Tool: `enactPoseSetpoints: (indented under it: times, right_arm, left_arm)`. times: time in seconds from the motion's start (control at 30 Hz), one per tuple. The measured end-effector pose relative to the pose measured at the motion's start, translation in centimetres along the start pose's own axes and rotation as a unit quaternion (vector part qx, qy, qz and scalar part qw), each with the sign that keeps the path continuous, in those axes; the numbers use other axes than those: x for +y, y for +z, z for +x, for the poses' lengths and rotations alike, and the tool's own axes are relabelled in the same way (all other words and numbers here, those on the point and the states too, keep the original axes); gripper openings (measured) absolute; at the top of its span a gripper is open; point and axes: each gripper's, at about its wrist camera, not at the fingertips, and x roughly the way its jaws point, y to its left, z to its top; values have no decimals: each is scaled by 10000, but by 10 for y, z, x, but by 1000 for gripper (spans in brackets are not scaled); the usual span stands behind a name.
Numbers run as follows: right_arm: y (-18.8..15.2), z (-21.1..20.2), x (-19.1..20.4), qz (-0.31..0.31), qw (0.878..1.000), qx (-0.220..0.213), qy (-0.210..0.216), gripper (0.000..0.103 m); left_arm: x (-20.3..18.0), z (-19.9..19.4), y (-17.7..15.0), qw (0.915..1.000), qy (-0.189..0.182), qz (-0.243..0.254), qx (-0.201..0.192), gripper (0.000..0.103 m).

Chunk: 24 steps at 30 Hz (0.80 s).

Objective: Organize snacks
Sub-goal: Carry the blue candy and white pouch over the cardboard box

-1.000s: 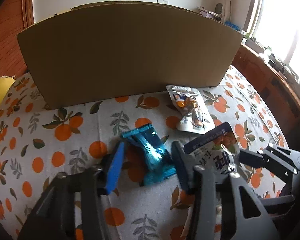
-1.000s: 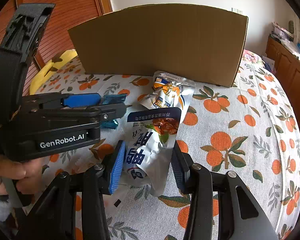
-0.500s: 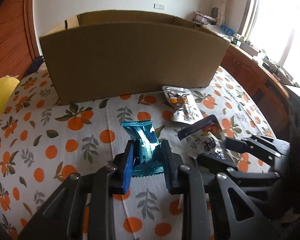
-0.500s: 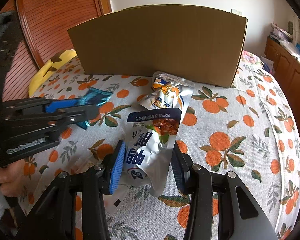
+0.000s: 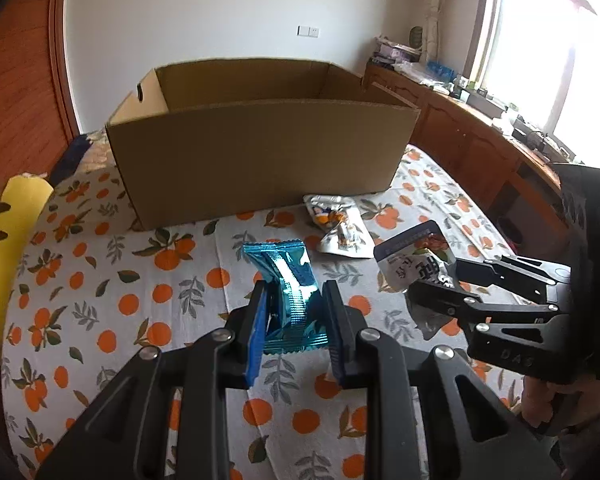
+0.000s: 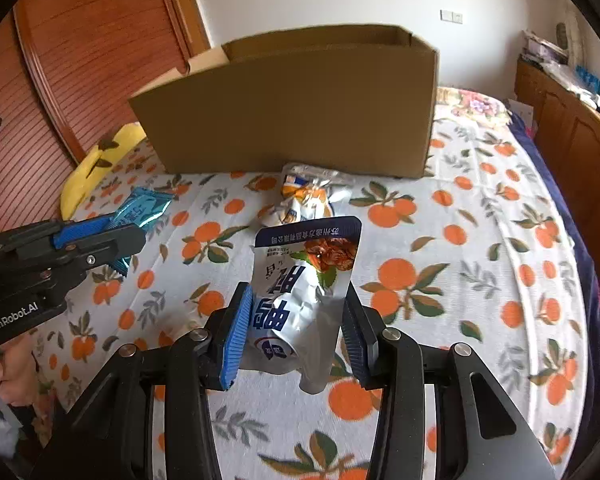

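My left gripper (image 5: 296, 312) is shut on a shiny blue snack packet (image 5: 286, 280) and holds it above the orange-print cloth. My right gripper (image 6: 298, 320) is shut on a white and navy snack pouch (image 6: 304, 280), lifted off the cloth. That pouch also shows in the left wrist view (image 5: 414, 260), and the blue packet shows in the right wrist view (image 6: 142, 208). A silver and orange pouch (image 5: 336, 224) lies on the cloth in front of the open cardboard box (image 5: 260, 152); it also shows in the right wrist view (image 6: 304, 196), as does the box (image 6: 296, 112).
The orange-print cloth (image 5: 100, 320) covers a bed. A yellow cushion (image 5: 8, 232) lies at the left edge. A wooden cabinet (image 5: 480, 152) with clutter runs along the right under a window. A wooden wardrobe door (image 6: 80, 60) stands at the left.
Both grippers have risen with their packets; the left one closed on the blue packet a second ago. The box interior is now visible over its near wall.
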Motion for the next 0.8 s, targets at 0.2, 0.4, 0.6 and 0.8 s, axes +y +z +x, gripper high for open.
enactPoseSetpoints:
  times: [0.2,0.4,0.6,0.8]
  right_arm:
    - [1,-30,0,77,9996,-264,-48,43]
    - [0,-52,0,123,9990,-427,-106,43]
    - [5,-66,0,129,9980,-612,-84,43]
    - [23,-75,6,-17,9969,-780,-111,43]
  left_arm:
    - [-7,-19,4,9998,-55,67,-167,24]
    - [-10,-40,6,9996,-92,115,-261,24]
    - [-10,-58,17,9986,-16,225,-481,24]
    - [-5,-66,37,9974,7,264,-676,24]
